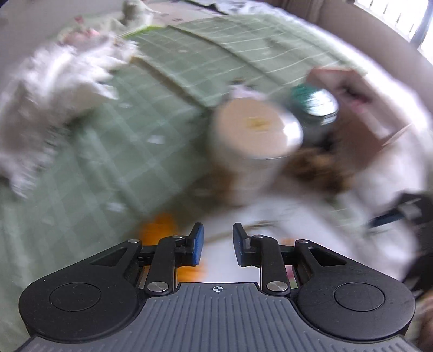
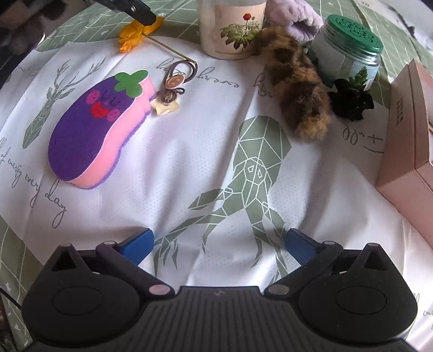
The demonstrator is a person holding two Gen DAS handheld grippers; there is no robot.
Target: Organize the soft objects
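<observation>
Right tool point(image 2: 219, 243): jaws spread wide, nothing between them, hovering over bare white printed cloth point(image 2: 189, 151) that covers the desk. Left tool point(image 1: 217, 245): jaws narrowed to a small gap, nothing visibly between the pads; its view is heavily motion-blurred. In the right view the left tool's tip sits at the orange fabric flower point(image 2: 136, 33) at the far left edge of the cloth; contact cannot be confirmed.

Soft things, as they lie on the cloth:
- eggplant-shaped sponge point(image 2: 97, 130), purple and pink, left of centre, flat, untouched
- brown mottled furry piece point(image 2: 296, 89), right of centre, lying against the green-lidded jar point(image 2: 349, 51)
- lilac plush item point(image 2: 295, 20), behind the furry piece, beside the cream floral canister point(image 2: 232, 27)
- black fabric flower point(image 2: 351, 100), just in front of the jar
- small wire-and-star trinket point(image 2: 169, 92), touching the sponge's top end; not soft
- pink box point(image 2: 406, 140), at the right edge

Progress, judged: early. The soft things are scattered, not grouped, and none sits in the box as far as can be seen. Neither tool carries anything. Left to do: essentially all the gathering, with sponge and furry piece nearest the right tool
</observation>
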